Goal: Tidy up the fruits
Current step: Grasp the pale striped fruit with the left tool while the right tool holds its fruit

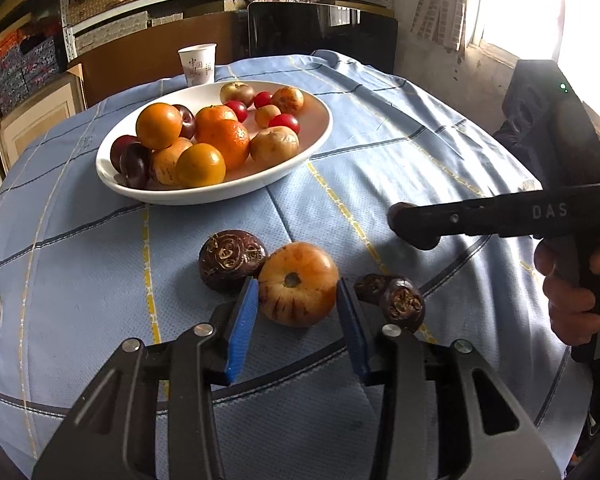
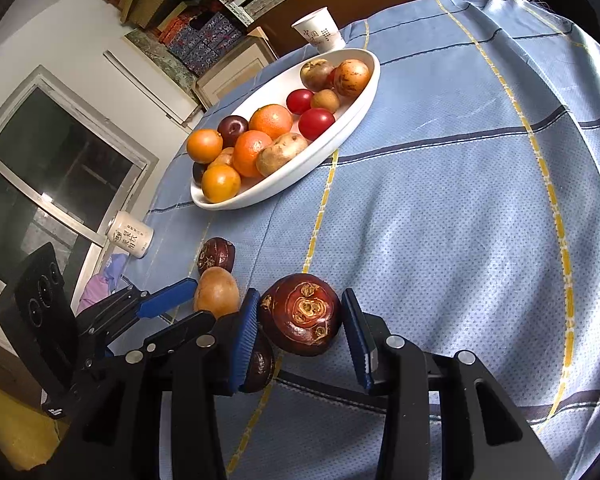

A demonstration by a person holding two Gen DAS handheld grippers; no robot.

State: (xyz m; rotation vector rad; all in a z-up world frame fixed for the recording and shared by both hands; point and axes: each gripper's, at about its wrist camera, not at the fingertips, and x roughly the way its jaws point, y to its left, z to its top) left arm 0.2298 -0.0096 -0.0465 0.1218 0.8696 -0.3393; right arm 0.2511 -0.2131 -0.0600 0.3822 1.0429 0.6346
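On the blue checked cloth (image 1: pixel 380 152), a white bowl (image 1: pixel 320 140) full of fruit: oranges (image 1: pixel 159 125), dark plums (image 1: pixel 135 165), small red ones (image 1: pixel 285 123) and tan ones (image 1: pixel 275 145). Just behind the bowl, a paper cup (image 1: pixel 197 64). Over at the left edge of the cloth, a second cup (image 2: pixel 130 234), lying on its side.

Closer in, more fruit loose on the cloth. In the left view, a tan fruit (image 1: pixel 298 280) with a dark brown fruit (image 1: pixel 232 266) touching its left side. On its right, two small dark fruits (image 1: pixel 400 300) close together.

Left gripper (image 1: pixel 297 300): down low, blue pads (image 1: pixel 242 328) spread wide, one on each side of the tan fruit. Pads right against its sides, fruit resting on the cloth. Can't tell if squeezing or only touching.

Right gripper (image 2: pixel 299 296): closed on a round dark brown fruit (image 2: pixel 300 316) with pale curly marks on top. Fruit held between the two blue pads, up off the cloth by the look of the left view. Under the left pad, another dark fruit (image 2: pixel 260 362) peeking out, partly hidden.

In the left view, a hand (image 1: pixel 572 284) around the right gripper's black handle.
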